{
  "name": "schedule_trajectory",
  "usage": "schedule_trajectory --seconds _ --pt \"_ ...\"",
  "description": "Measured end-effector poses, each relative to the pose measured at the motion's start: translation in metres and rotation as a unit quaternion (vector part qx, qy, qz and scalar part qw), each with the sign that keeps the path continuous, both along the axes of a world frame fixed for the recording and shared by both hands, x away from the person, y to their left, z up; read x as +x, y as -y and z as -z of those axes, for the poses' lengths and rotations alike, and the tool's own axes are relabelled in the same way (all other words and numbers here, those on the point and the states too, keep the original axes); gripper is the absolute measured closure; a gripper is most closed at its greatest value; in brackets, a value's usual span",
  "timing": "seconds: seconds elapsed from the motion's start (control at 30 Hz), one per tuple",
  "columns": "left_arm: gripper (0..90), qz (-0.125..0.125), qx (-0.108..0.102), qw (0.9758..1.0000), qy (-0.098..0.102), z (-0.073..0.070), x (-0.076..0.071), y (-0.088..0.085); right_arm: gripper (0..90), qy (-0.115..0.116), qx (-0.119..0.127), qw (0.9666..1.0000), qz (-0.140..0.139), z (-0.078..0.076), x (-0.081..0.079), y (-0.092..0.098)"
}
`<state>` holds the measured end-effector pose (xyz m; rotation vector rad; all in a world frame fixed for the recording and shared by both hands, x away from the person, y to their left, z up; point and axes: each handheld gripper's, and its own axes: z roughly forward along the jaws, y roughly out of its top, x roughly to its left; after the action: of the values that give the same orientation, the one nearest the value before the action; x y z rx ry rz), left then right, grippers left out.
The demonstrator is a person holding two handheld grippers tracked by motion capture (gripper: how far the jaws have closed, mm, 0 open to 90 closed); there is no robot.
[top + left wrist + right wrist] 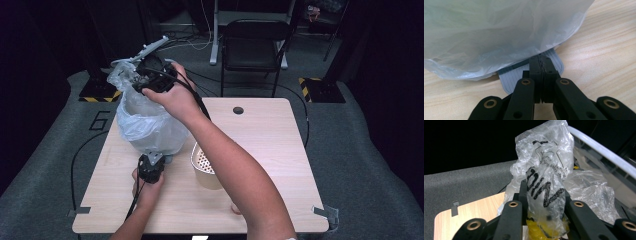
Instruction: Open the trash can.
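Work in hand: lifting a translucent white plastic bag (145, 122) at the table's ten o'clock corner, seemingly to free what it holds.
Left tongs (541, 66): clenched on the edge of a flat grey ribbed card (511, 77) that lies on the pale wooden table (270, 150) and runs under the bag's bottom, pinning it down.
Right tongs (544, 202): grasping the bag's gathered top, printed with black lettering (544, 187); in the high view they are held above the bag at twelve o'clock of the left hand (149, 192).
Bag: bulging, its bottom on or just above the table; something yellow (541, 230) shows through the plastic near the jaws.
Nearby: a beige perforated plastic basket (205, 167) at three o'clock of the left tongs.
Done: both grips look secure.
Left: by my reading, drawing the bag clear of the card; contents not yet out.
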<state>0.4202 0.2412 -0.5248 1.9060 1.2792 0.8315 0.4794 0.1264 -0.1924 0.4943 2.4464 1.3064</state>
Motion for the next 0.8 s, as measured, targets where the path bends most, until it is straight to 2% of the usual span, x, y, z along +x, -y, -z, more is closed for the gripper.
schedule_trajectory --seconds 0.13,0.2,0.27,0.3,0.33,0.53,0.67,0.77,0.8 --pt "88.9 0.000 -0.002 1.0000 -0.001 0.000 0.000 0.000 74.0 0.001 -0.001 1.0000 -0.006 0.002 0.002 -0.003" --pt "88.9 0.001 -0.003 1.0000 -0.001 0.000 0.000 0.000 73.9 -0.007 -0.010 0.9999 0.003 0.014 0.008 -0.007" --pt "88.9 0.001 -0.004 1.0000 -0.002 0.000 0.000 0.000 73.8 -0.008 -0.012 0.9999 0.004 0.017 0.009 -0.007" --pt "88.9 0.001 -0.004 1.0000 -0.002 0.000 0.000 0.000 73.8 -0.011 -0.023 0.9996 0.010 0.023 0.012 -0.008" --pt "88.9 0.001 -0.004 1.0000 -0.002 0.000 0.000 0.000 73.7 -0.008 -0.021 0.9997 0.011 0.027 0.014 -0.009" --pt "88.9 0.000 -0.011 0.9999 -0.006 0.001 0.000 0.001 73.0 -0.002 -0.048 0.9984 0.028 0.043 0.024 -0.015" --pt "88.9 0.000 -0.007 1.0000 -0.002 0.000 0.000 0.001 72.1 0.001 -0.065 0.9973 0.035 0.051 0.027 -0.020" --pt "88.9 0.000 -0.005 1.0000 -0.002 0.000 0.000 0.001 71.0 0.000 -0.068 0.9970 0.038 0.054 0.027 -0.023" --pt "88.9 0.001 -0.003 1.0000 -0.003 0.000 0.000 0.001 68.7 0.007 -0.075 0.9963 0.040 0.056 0.027 -0.025"
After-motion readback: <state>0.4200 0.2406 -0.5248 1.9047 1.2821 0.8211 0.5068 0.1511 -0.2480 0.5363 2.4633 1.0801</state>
